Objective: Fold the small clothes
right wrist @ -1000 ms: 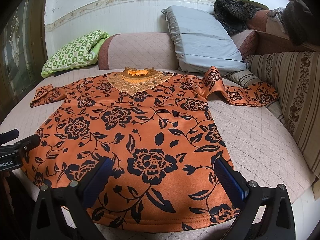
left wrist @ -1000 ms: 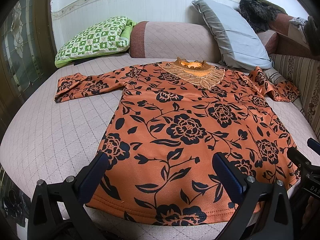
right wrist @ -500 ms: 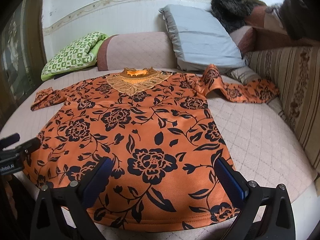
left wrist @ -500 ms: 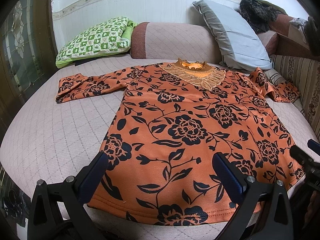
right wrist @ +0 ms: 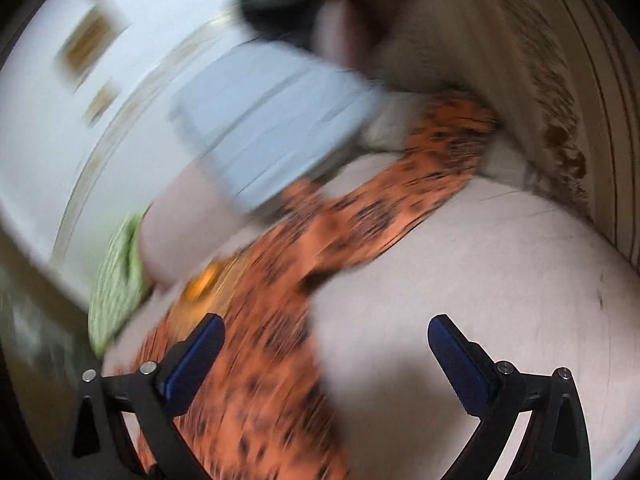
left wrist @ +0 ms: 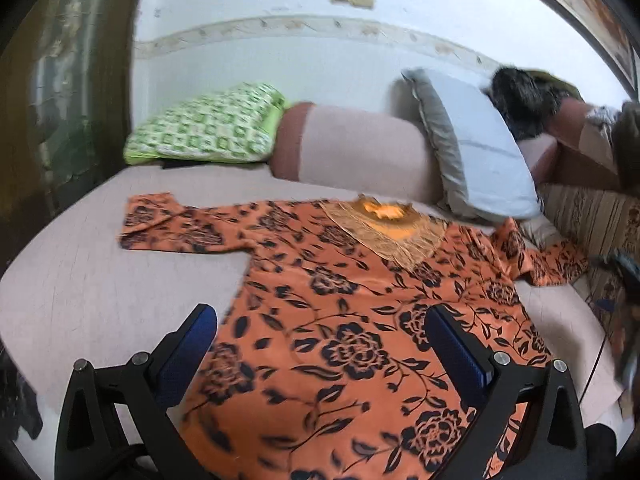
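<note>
An orange top with black flowers (left wrist: 352, 320) lies flat, front up, on the pink bed, its lace collar (left wrist: 388, 228) toward the far pillows. Its left sleeve (left wrist: 168, 226) stretches out to the left. My left gripper (left wrist: 320, 328) is open and empty above the lower body of the top. In the blurred, tilted right wrist view the top (right wrist: 256, 320) shows with its right sleeve (right wrist: 420, 188) reaching toward the striped cushion. My right gripper (right wrist: 326, 336) is open and empty above the bed beside the top's right edge.
A green checked pillow (left wrist: 208, 124), a pink bolster (left wrist: 352, 148) and a grey pillow (left wrist: 476, 148) line the back of the bed. A striped cushion (right wrist: 540, 80) stands along the right side. A dark furry item (left wrist: 520, 100) lies behind the grey pillow.
Both grippers have moved forward over the top and away from its hem. The right gripper has swung and tilted fast toward the right sleeve, so its view is blurred.
</note>
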